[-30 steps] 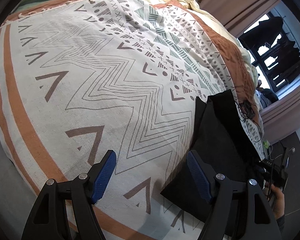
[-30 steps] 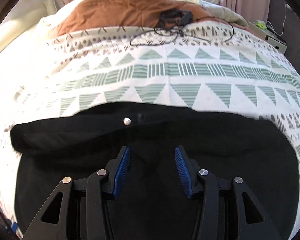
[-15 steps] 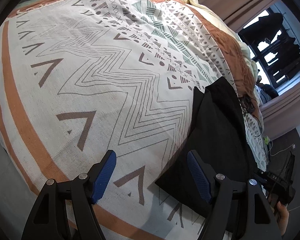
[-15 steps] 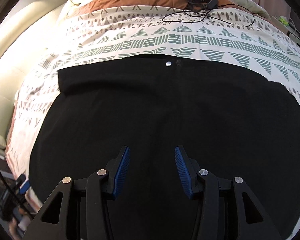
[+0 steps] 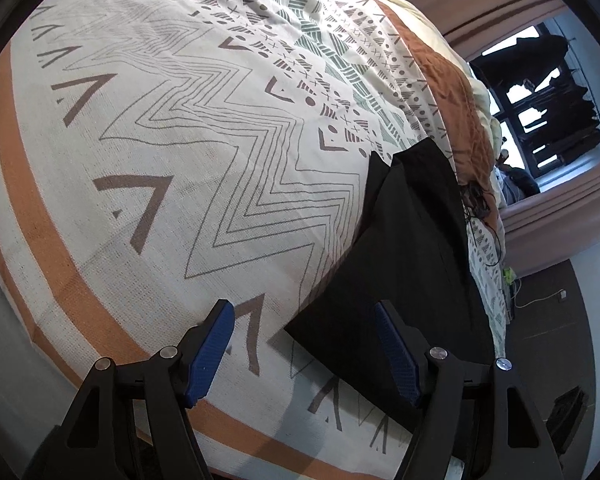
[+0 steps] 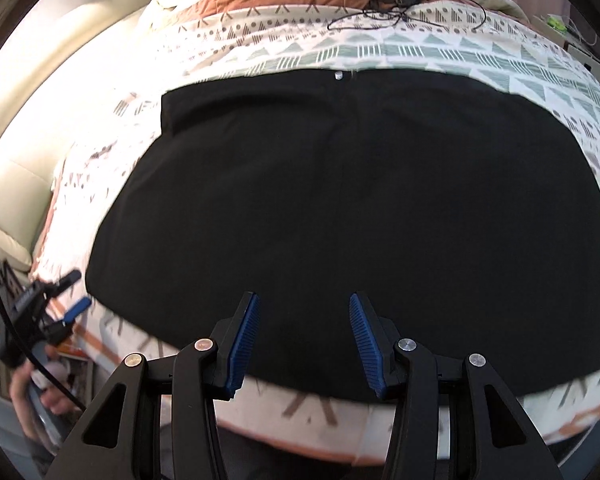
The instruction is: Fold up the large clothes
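1. Tongs first: your right gripper (image 6: 301,338) has its blue pads spread apart with nothing between them, hanging over the near hem of the black garment (image 6: 351,208). Your left gripper (image 5: 303,354) is parted too, wider, and empty, hovering above the patterned bedspread (image 5: 172,152) just off the garment's corner.

2. Black garment: it lies flat on the bed, waistband with its small silver button (image 6: 338,76) at the far edge, the hem nearest you. Its long side runs left to right across your right-hand view; in the left view the same cloth (image 5: 411,248) stretches away to the right of the tongs.

3. Which hand is nearer: the right sits squarely over the middle of the near hem; the left is beside the near left corner, its right pad overlapping the cloth edge in view.

4. Judgement: you likely need each hand at one near corner, so the right would have to shift outward along the hem.

5. Further out: a tangle of black cable (image 6: 395,8) lies on the bed beyond the waistband, well apart from the fold.
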Action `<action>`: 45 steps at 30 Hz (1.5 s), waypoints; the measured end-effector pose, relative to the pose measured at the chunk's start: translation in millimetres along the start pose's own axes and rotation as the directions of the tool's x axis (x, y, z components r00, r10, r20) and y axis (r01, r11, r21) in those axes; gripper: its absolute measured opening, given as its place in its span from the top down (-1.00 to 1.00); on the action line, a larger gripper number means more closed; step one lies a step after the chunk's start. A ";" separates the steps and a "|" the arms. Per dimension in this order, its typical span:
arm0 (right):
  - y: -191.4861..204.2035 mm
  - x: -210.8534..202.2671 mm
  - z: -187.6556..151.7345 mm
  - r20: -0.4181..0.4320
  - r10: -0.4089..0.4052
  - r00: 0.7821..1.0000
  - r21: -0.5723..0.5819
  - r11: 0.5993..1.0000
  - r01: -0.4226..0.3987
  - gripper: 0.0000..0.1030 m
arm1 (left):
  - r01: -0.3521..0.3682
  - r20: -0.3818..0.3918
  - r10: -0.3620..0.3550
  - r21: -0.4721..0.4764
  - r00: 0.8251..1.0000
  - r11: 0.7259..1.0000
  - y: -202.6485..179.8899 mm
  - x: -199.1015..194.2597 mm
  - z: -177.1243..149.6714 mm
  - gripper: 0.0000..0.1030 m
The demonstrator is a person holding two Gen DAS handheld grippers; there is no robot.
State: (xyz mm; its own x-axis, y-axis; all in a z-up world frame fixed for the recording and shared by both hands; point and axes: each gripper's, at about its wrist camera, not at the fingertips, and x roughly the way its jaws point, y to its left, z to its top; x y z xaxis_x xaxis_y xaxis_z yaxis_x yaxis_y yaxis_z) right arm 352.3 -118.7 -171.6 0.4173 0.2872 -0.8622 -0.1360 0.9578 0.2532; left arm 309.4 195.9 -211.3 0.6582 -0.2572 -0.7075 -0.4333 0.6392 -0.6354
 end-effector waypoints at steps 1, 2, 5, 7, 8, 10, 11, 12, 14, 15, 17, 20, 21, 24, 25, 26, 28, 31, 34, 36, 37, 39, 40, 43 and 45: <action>-0.1 0.4 -4.1 -0.003 0.000 1.000 0.004 1.000 0.000 0.08 | 0.006 -0.012 -0.006 -0.004 1.000 1.000 -1.1 0.7 -0.6 -0.35; 0.0 0.0 -8.9 -0.007 0.011 1.000 0.013 1.000 -0.011 0.08 | 0.013 -0.023 -0.013 -0.010 1.000 1.000 -1.9 1.8 -1.5 -0.32; 2.7 -4.0 -19.0 -0.010 0.015 1.000 0.021 1.000 -0.014 0.08 | 0.009 -0.049 -0.011 -0.029 0.999 1.000 -2.4 6.1 -1.8 -0.24; 5.1 -3.9 -19.5 -0.022 0.016 1.000 0.020 1.000 -0.016 0.08 | 0.006 -0.066 -0.009 -0.056 0.998 0.998 -0.7 10.6 0.0 -0.22; 6.0 -2.3 -19.5 -0.033 0.027 0.999 0.024 0.999 -0.026 0.08 | 0.001 -0.085 -0.007 -0.068 0.996 0.998 -1.2 14.9 2.2 -0.21; 10.6 3.3 -22.2 -0.051 0.027 0.998 0.016 1.000 -0.026 0.08 | -0.003 -0.117 -0.005 -0.073 0.993 0.997 -5.6 22.2 7.1 -0.11; 12.9 6.0 -23.3 -0.053 0.014 0.998 0.005 1.000 -0.013 0.08 | 0.003 -0.129 -0.013 -0.081 0.992 0.997 -7.5 24.9 9.0 -0.04; 14.9 9.1 -25.1 -0.054 0.006 0.999 0.001 1.000 -0.006 0.08 | 0.008 -0.136 -0.020 -0.086 0.991 0.996 -9.1 27.3 10.2 -0.04; 14.5 17.7 -25.9 -0.057 -0.005 0.998 0.007 1.000 0.006 0.08 | 0.001 -0.140 -0.014 -0.092 0.990 0.996 -11.0 31.8 10.9 -0.03; 14.2 23.0 -26.0 -0.063 -0.019 0.998 0.008 1.000 0.020 0.08 | 0.006 -0.139 -0.020 -0.098 0.990 0.995 -11.3 33.1 10.4 0.01; 14.7 34.6 -26.6 -0.082 -0.051 0.995 -0.003 0.999 0.051 0.08 | 0.015 -0.139 -0.029 -0.100 0.990 0.995 -11.8 33.5 8.0 0.06; 11.4 50.6 -21.5 -0.092 -0.088 0.992 -0.018 0.996 0.086 0.08 | 0.034 -0.135 -0.047 -0.097 0.990 0.995 -12.2 32.5 5.6 0.06; 9.9 54.6 -17.3 -0.087 -0.098 0.991 -0.013 0.995 0.097 0.08 | 0.041 -0.135 -0.054 -0.094 0.989 0.995 -12.5 32.0 5.0 0.06; 11.5 62.6 -2.8 -0.070 -0.134 0.988 -0.028 0.991 0.133 0.08 | 0.052 -0.135 -0.064 -0.096 0.989 0.994 -10.9 32.4 3.3 0.06; 12.3 67.5 4.5 -0.066 -0.146 0.987 -0.034 0.989 0.144 0.08 | 0.054 -0.133 -0.067 -0.099 0.989 0.994 -10.2 32.2 2.7 0.06; 12.3 71.0 10.4 -0.067 -0.149 0.987 -0.035 0.988 0.147 0.08 | 0.056 -0.130 -0.069 -0.100 0.989 0.993 -9.9 31.8 2.1 0.06; 12.3 77.7 24.5 -0.063 -0.157 0.986 -0.041 0.987 0.154 0.08 | 0.055 -0.127 -0.068 -0.100 0.990 0.993 -10.1 31.6 0.7 0.06; 8.9 88.9 50.4 -0.065 -0.163 0.984 -0.044 0.986 0.160 0.09 | 0.047 -0.133 -0.056 -0.070 0.990 0.996 -15.2 33.2 -0.6 0.06; 3.6 98.0 79.9 -0.068 -0.167 0.984 -0.038 0.986 0.165 0.10 | 0.035 -0.144 -0.039 -0.030 0.989 0.999 -21.4 35.5 -0.7 0.06; 0.6 104.3 98.2 -0.072 -0.170 0.983 -0.034 0.985 0.168 0.12 | 0.031 -0.142 -0.035 -0.030 0.989 0.999 -21.4 36.1 0.0 0.06; -1.8 108.9 108.7 -0.075 -0.172 0.982 -0.030 0.985 0.171 0.13 | 0.028 -0.141 -0.032 -0.032 0.990 0.999 -21.6 36.6 0.2 0.07; -6.7 116.5 125.7 -0.082 -0.178 0.981 -0.017 0.984 0.177 0.17 | 0.017 -0.135 -0.021 -0.029 0.991 0.999 -22.9 37.8 -0.1 0.09; -9.1 119.7 133.5 -0.084 -0.179 0.980 -0.011 0.984 0.179 0.19 | 0.013 -0.133 -0.016 -0.026 0.991 1.000 -23.7 38.8 0.0 0.09; -13.2 126.9 155.7 -0.076 -0.199 0.977 -0.013 0.980 0.198 0.32 | 0.003 -0.132 -0.004 -0.007 0.991 1.000 -25.6 41.0 -0.2 0.12; -16.9 132.5 168.8 -0.070 -0.215 0.974 -0.014 0.977 0.214 0.38 | 0.001 -0.133 -0.003 -0.016 0.991 1.000 -24.1 42.3 0.5 0.16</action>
State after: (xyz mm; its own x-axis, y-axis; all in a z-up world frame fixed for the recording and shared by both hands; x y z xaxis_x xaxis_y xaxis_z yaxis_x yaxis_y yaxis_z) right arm 561.5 -94.9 -216.0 0.3731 0.0734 -0.9249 -0.0558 0.9968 0.0566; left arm 348.0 170.0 -225.8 0.5714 -0.3534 -0.7407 -0.4425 0.6275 -0.6407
